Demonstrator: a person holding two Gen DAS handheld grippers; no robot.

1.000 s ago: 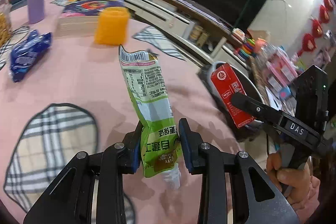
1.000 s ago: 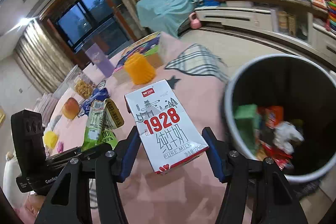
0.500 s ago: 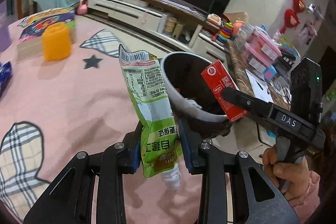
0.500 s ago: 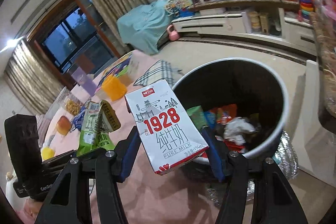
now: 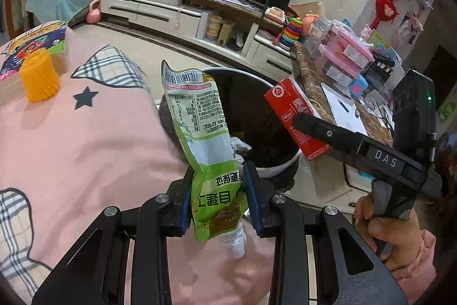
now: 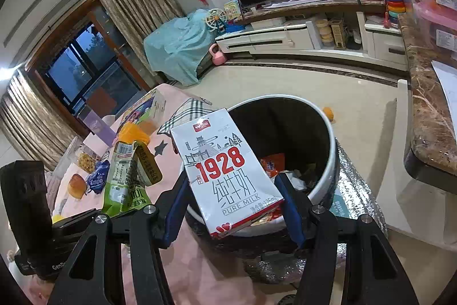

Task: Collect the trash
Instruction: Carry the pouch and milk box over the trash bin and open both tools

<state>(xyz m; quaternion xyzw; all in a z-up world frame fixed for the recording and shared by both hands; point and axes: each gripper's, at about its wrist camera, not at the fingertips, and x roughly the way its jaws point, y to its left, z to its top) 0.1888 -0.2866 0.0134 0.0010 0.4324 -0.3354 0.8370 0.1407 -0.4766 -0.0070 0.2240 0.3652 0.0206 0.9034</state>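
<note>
My left gripper (image 5: pixel 217 196) is shut on a green drink pouch (image 5: pixel 204 145), spout down, held at the table edge in front of the trash bin (image 5: pixel 257 116). My right gripper (image 6: pixel 232 205) is shut on a white and red "1928" milk carton (image 6: pixel 225 170), held over the near rim of the bin (image 6: pixel 328 162). The bin is white outside, dark inside, with wrappers at the bottom. The carton (image 5: pixel 294 116) and right gripper show in the left wrist view; the pouch (image 6: pixel 125 179) shows in the right wrist view.
A pink tablecloth (image 5: pixel 71 147) covers the table, with an orange cup (image 5: pixel 40 79), a picture book (image 5: pixel 34 42), a blue snack bag (image 6: pixel 98 180) and a bun (image 6: pixel 76 185). A marble counter (image 6: pixel 428 116) stands right of the bin. A TV stand (image 5: pixel 160 13) is behind.
Both grippers have moved with their loads from over the table toward the bin; the carton now hangs over its near rim and the pouch sits at its edge.
</note>
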